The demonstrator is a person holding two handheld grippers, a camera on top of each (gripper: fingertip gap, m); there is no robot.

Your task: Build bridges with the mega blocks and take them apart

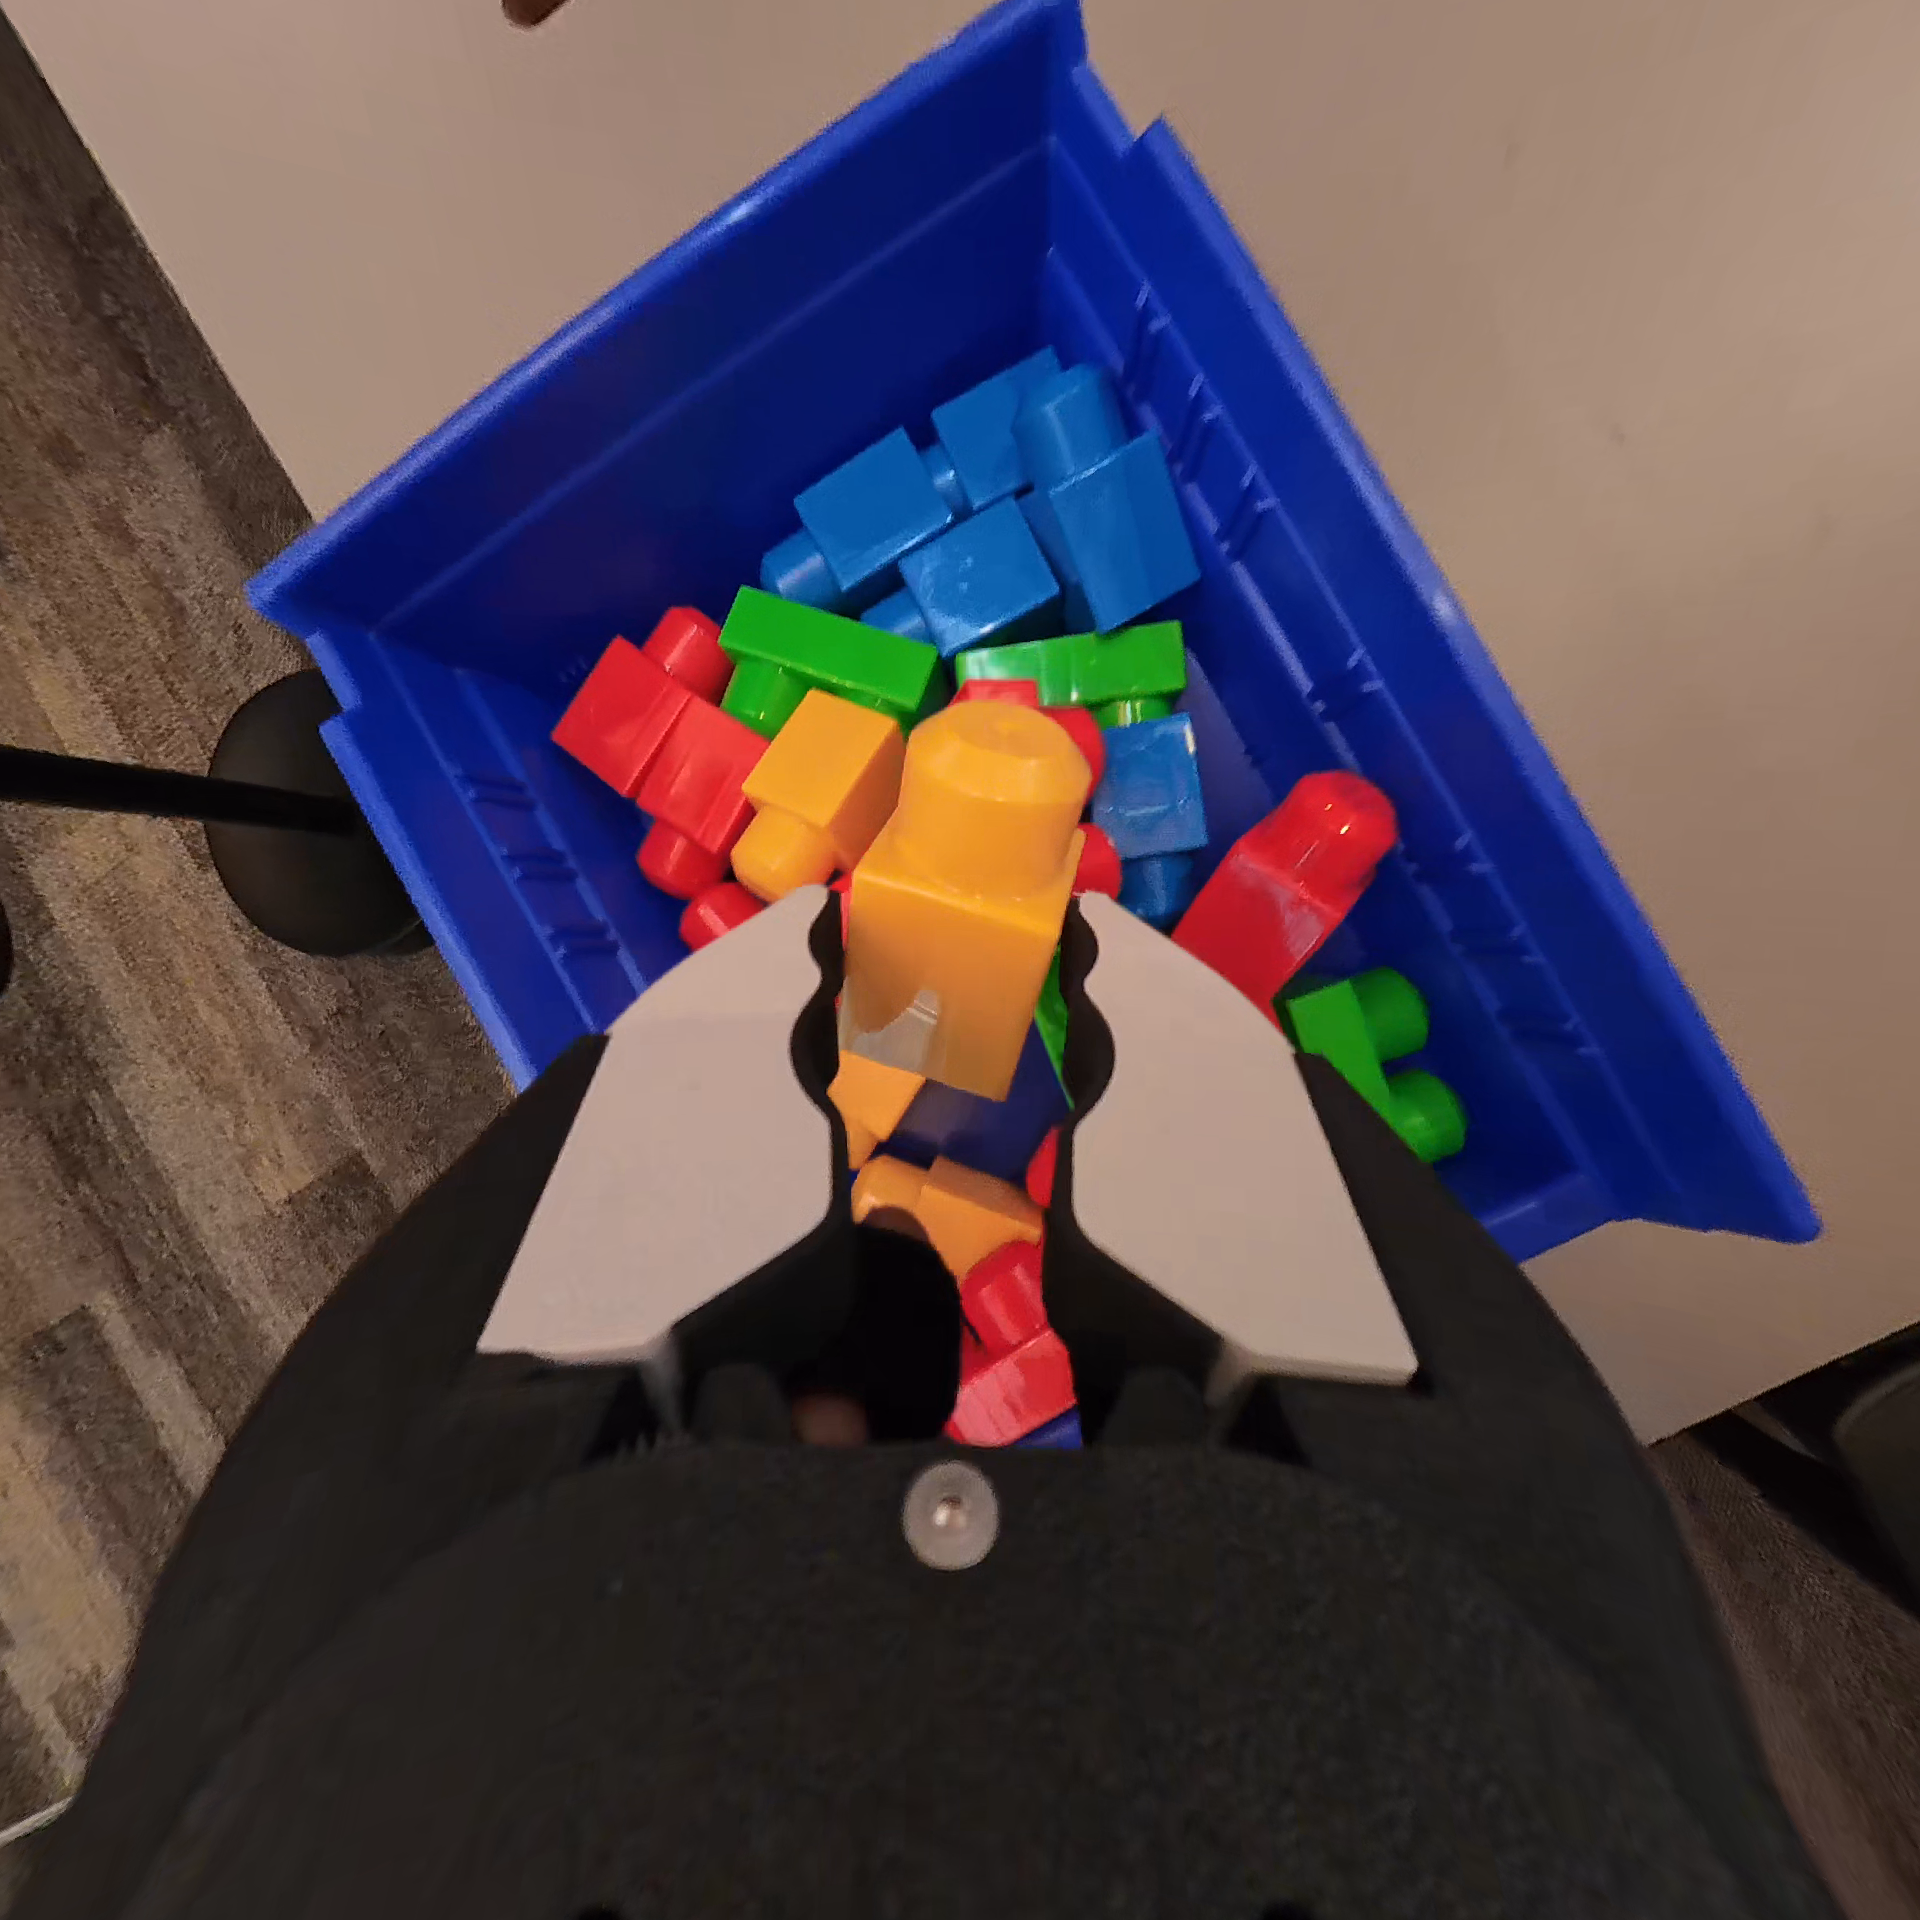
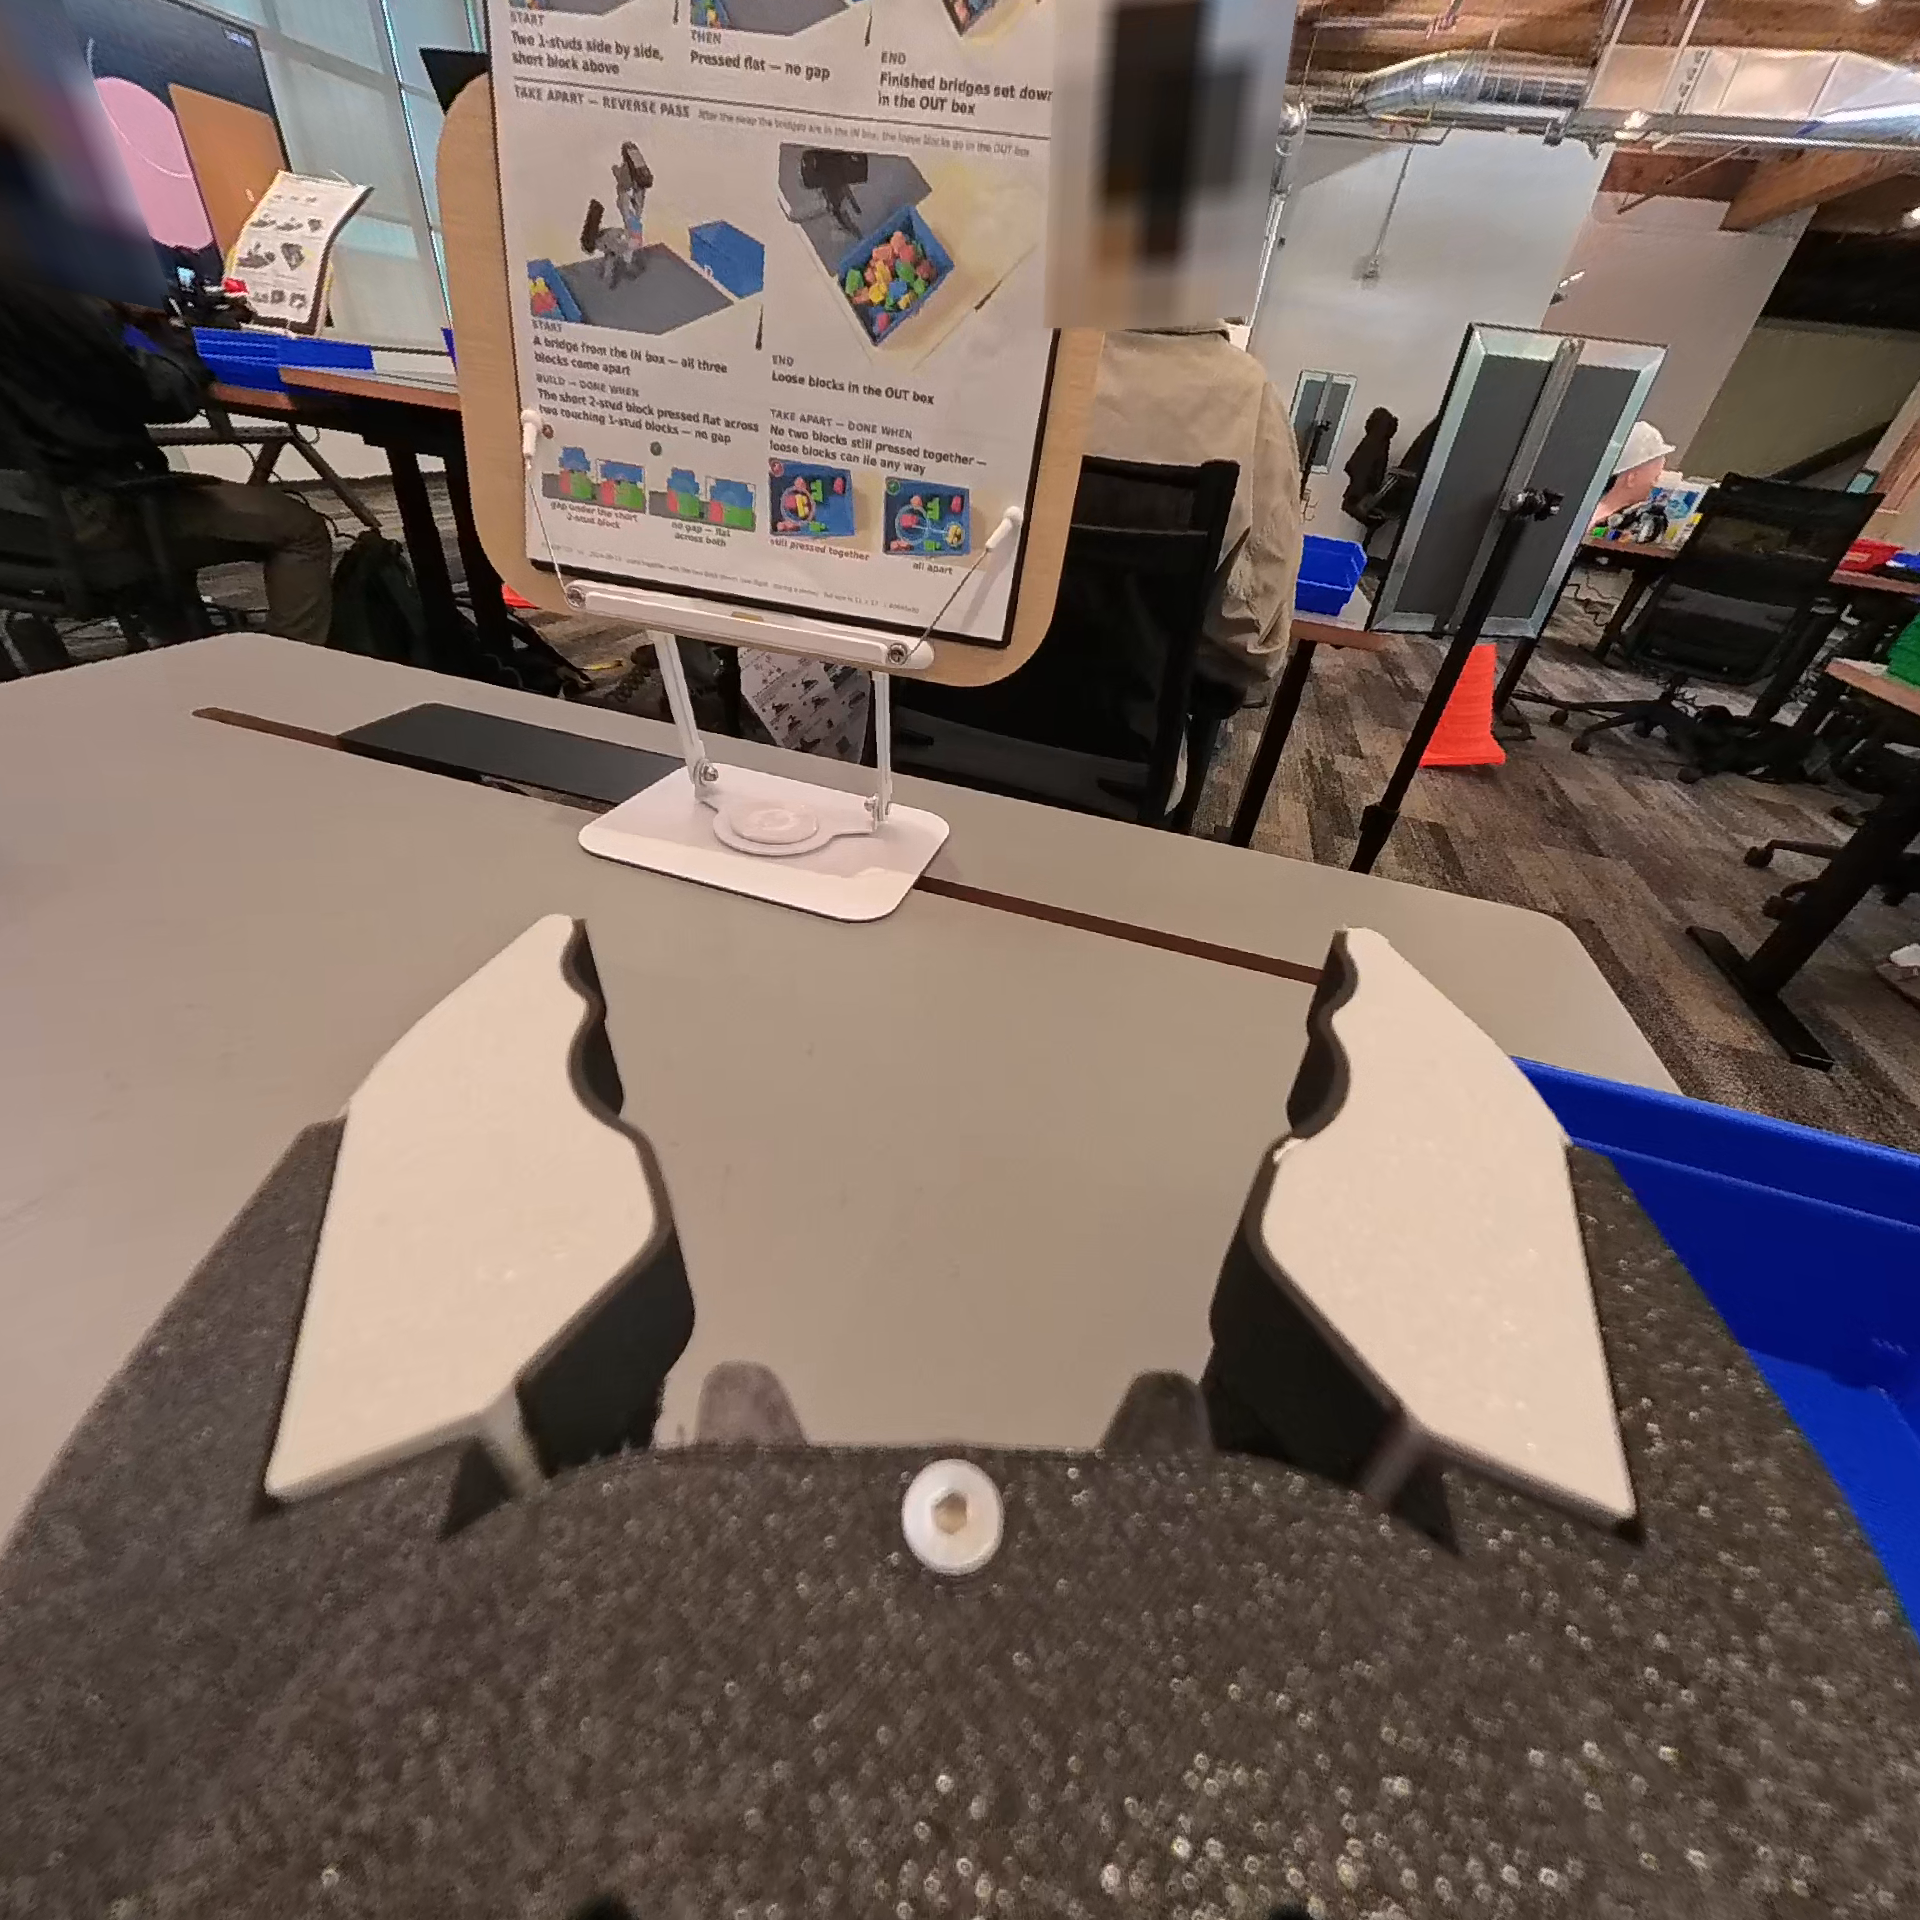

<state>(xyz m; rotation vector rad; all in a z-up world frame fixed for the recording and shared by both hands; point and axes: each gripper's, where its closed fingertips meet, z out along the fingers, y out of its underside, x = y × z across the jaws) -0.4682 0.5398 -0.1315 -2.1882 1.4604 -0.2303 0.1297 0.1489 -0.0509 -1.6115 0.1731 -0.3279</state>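
In the left wrist view, my left gripper (image 1: 951, 914) is shut on an orange one-stud block (image 1: 961, 883) and holds it, stud pointing away, above a blue bin (image 1: 727, 343). The bin holds several loose red, green, blue and orange blocks, among them a red block (image 1: 1288, 894) and a green block (image 1: 1371, 1049) at the right. In the right wrist view, my right gripper (image 2: 956, 935) is open and empty above the bare grey table (image 2: 260, 935). A corner of a blue bin (image 2: 1745, 1195) shows at its right.
The bin sits near the table's edge, with carpet floor and a black stand base (image 1: 291, 821) to the left. A white document stand (image 2: 769, 821) holding an instruction sheet stands at the table's far side. Other desks, chairs and seated people lie beyond. Some 70 centimeters of space lies between my two pairs of fingers.
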